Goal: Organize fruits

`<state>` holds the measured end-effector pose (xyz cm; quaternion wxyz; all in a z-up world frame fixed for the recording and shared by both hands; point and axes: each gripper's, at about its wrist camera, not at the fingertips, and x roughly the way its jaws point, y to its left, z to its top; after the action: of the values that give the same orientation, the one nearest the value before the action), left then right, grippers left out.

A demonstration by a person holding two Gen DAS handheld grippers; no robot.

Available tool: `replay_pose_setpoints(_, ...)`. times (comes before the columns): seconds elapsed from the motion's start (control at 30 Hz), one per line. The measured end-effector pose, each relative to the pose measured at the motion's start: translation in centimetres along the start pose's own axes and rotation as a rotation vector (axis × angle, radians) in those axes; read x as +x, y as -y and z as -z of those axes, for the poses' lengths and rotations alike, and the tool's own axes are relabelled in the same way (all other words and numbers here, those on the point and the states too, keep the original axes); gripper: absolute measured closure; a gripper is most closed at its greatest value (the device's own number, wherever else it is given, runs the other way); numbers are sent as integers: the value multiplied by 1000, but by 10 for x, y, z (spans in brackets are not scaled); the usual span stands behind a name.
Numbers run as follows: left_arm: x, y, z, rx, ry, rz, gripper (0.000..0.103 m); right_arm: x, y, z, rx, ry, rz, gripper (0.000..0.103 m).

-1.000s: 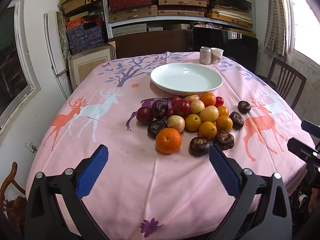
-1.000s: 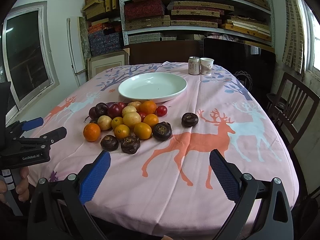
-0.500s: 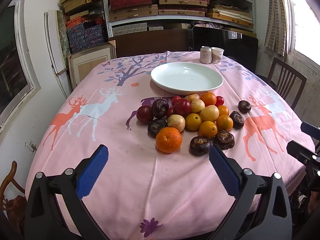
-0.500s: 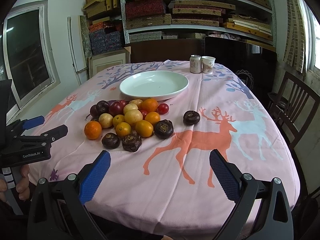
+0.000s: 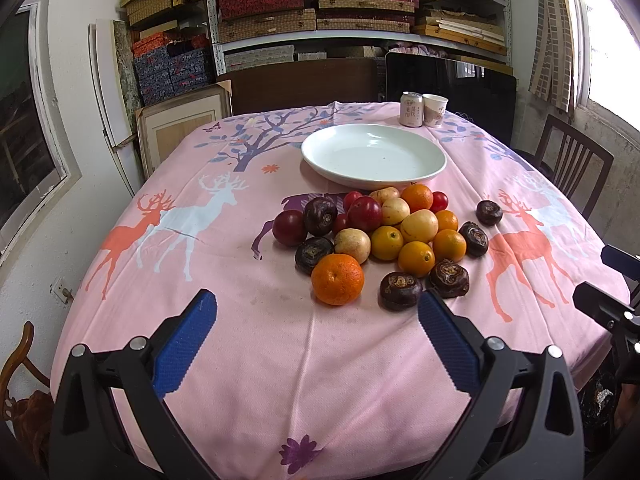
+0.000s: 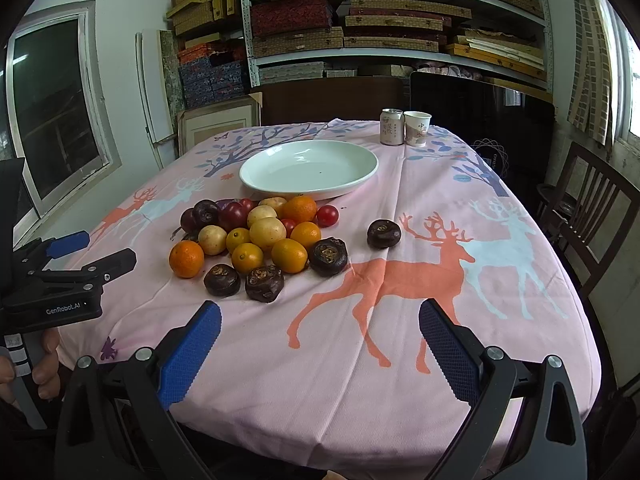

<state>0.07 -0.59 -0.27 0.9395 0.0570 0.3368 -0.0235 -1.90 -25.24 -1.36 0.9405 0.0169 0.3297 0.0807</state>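
Pink deer tablecloth (box-laden shelves behind) under left gripper and right gripper, both spread

Glossy plate, matt cloth

On the desk a heap of fruit lies just before the plate. Behind the plate, a can stands left of a cup, touching. One fruit lies apart, right of the heap.

Pink tablecloth (orange and white deer), white plate, blue-padded left claw.
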Motion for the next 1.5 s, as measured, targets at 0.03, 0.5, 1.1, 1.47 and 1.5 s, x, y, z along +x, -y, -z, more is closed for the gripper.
replay_pose_setpoints(0.03,0,0,0,0,0,0,4,0,0,0,0,0,0,4)
replay_pose_setpoints(0.5,0,0,0,0,-1,0,4,0,1,0,1,-1,0,4)
replay_pose_setpoints(1.1,14,3,12,-9,-42,7,4,4,5,4,18,-20,6,4)
replay_pose_setpoints(1.47,70,2,14,2,-103,24,4,23,17,9,48,-81,9,4)
replay_pose_setpoints(1.5,75,4,12,12,-98,22,4,25,19,9,52,-88,9,4)
